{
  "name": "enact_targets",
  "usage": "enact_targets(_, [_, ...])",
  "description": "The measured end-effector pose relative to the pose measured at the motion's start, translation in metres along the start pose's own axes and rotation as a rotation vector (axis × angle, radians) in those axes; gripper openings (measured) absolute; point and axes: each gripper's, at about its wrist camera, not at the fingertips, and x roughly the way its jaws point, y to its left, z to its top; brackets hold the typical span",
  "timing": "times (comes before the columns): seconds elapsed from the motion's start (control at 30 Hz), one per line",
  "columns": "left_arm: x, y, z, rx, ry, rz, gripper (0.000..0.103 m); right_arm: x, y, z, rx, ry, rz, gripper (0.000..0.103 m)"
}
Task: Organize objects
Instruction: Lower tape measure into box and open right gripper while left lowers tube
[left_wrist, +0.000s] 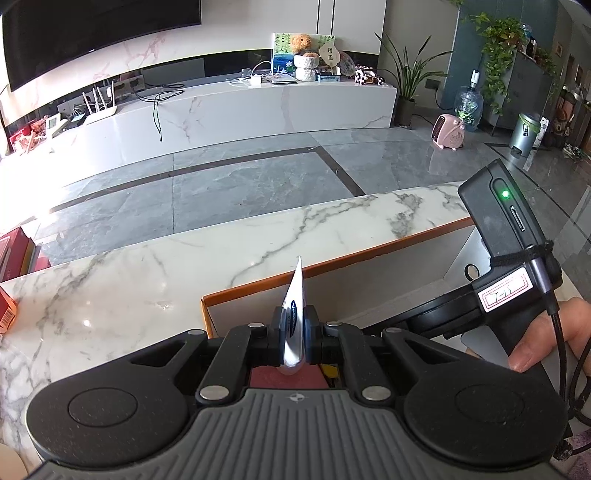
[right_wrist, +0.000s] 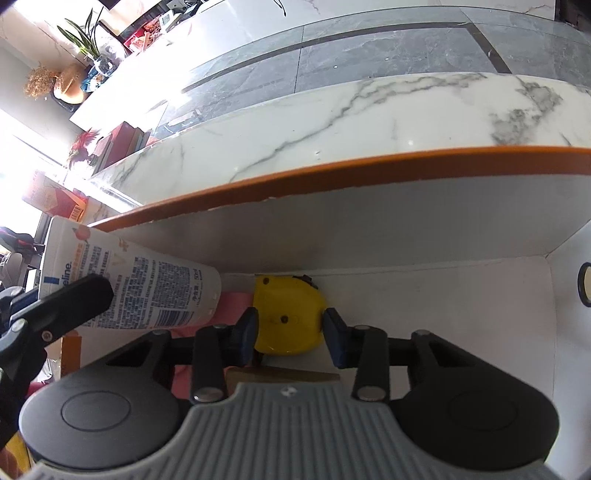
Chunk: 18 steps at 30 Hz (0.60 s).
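Left hand-held gripper (left_wrist: 294, 334) clamped on white squeezable plastic lotion tube (left_wrist: 293, 325), crimped end up, hovering over orange-rimmed white cardboard box (right_wrist: 332, 173) on white marble counter (left_wrist: 147, 280), presumably so it drops in cap first. Right hand-held gripper (right_wrist: 291, 328) inside box, jaws apart either side of yellow rounded plastic tape measure (right_wrist: 288, 314) on box floor (grabbing or just released, can't tell).
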Motion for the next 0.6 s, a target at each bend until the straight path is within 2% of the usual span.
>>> enact_targets(0.1, [-0.007, -0.002, -0.001, 0.002, -0.004, -0.008, 0.011, -0.013, -0.003, -0.002, -0.004, -0.017, 0.006, 0.042])
enact_targets(0.37, [-0.035, -0.022, -0.001, -0.028, -0.033, -0.095, 0.011, -0.078, -0.010, -0.026, -0.114, -0.118, -0.091, 0.042])
enact_targets(0.47, [-0.037, -0.039, 0.000, 0.013, -0.041, -0.128, 0.011, -0.098, -0.009, -0.040, -0.181, -0.147, -0.136, 0.042])
enact_targets(0.6, [-0.022, -0.063, 0.007, 0.091, -0.038, -0.120, 0.011, -0.112, -0.012, -0.051, -0.248, -0.169, -0.182, 0.042])
